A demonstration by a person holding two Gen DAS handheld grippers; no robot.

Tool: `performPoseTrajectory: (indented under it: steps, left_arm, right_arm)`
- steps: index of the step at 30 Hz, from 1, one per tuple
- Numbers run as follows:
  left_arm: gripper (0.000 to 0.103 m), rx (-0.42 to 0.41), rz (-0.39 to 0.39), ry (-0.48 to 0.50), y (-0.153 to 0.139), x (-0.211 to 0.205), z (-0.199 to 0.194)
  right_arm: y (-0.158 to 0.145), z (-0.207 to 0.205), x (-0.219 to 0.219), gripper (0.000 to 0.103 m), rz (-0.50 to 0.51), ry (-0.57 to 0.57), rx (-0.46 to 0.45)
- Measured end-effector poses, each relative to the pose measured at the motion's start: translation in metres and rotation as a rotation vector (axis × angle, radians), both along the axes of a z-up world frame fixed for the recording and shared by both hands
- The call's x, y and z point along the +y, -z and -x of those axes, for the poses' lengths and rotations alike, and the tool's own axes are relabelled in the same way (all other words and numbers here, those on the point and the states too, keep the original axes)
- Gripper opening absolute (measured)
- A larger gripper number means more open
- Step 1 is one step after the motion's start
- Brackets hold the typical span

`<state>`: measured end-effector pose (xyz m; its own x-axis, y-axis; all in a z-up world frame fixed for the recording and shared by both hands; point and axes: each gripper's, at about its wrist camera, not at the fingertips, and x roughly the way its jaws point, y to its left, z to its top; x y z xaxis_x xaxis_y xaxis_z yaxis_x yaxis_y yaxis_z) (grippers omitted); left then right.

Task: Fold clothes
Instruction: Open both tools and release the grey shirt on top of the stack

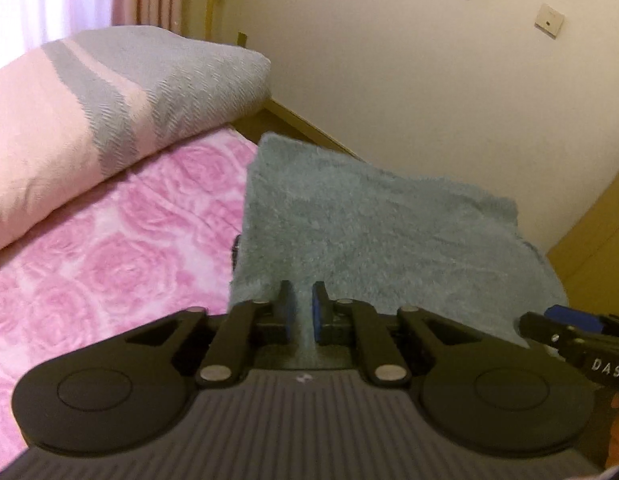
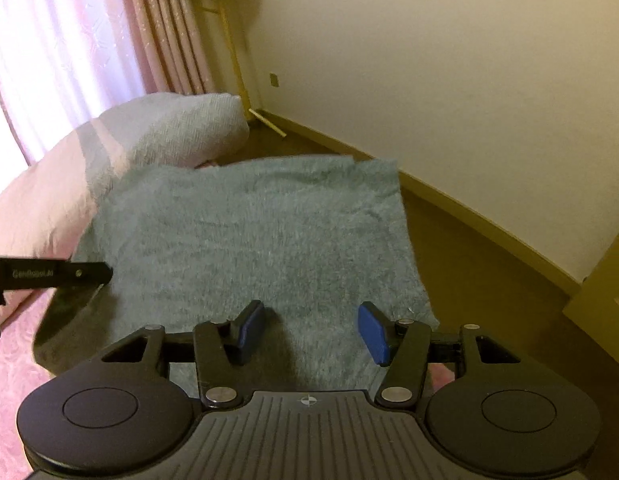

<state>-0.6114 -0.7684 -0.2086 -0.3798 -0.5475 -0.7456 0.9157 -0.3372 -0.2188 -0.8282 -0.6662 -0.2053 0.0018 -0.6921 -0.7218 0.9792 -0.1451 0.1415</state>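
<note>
I see a fluffy grey-green garment [image 2: 249,240] spread flat on the bed, over the pink rose-pattern blanket [image 1: 109,248], its far edge near the pink-and-grey striped pillow [image 1: 109,96]. Its pile looks thick and fuzzy. My left gripper [image 1: 302,308] has its blue pads nearly together, pinching a ridge of the fabric. My right gripper [image 2: 311,332] is spread wide above the garment.

A bed [image 1: 109,248] is covered by a pink rose-patterned blanket [image 1: 89,280]. On it, toward the window side, a folded pink and grey quilt [image 1: 109,92] is laid. Beside that, a fluffy grey-green garment [image 2: 249,232] is spread flat near the bed's edge, its far corner reaching over the brown floor [image 2: 489,280].
</note>
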Motion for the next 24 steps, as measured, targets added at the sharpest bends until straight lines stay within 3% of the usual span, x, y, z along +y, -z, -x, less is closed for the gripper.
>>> performPoseTrajectory:
  steps: [5, 10, 12, 15, 18, 24]
  left_arm:
    - [0.008, 0.004, -0.020, -0.023, -0.015, 0.034, -0.012]
    - [0.008, -0.110, -0.149, -0.032, 0.005, 0.049, -0.005]
    - [0.008, -0.123, -0.161, -0.026, -0.004, 0.054, -0.005]
    - [0.013, -0.127, -0.162, -0.006, -0.029, 0.064, -0.009]
    - [0.025, -0.134, -0.158, -0.004, -0.053, 0.075, -0.013]
    - [0.034, -0.166, -0.062, 0.038, -0.104, 0.119, -0.016]
  right_arm:
    - [-0.009, -0.005, 0.026, 0.056, -0.015, -0.001, -0.012]
    - [0.001, -0.025, 0.039, 0.056, -0.090, -0.041, 0.015]
    - [0.000, -0.031, 0.043, 0.056, -0.114, -0.043, 0.011]
    - [-0.018, -0.035, 0.048, 0.056, -0.117, -0.019, -0.013]
    - [-0.035, -0.043, 0.062, 0.056, -0.119, -0.026, -0.009]
    - [-0.068, -0.053, 0.089, 0.056, -0.126, -0.031, -0.042]
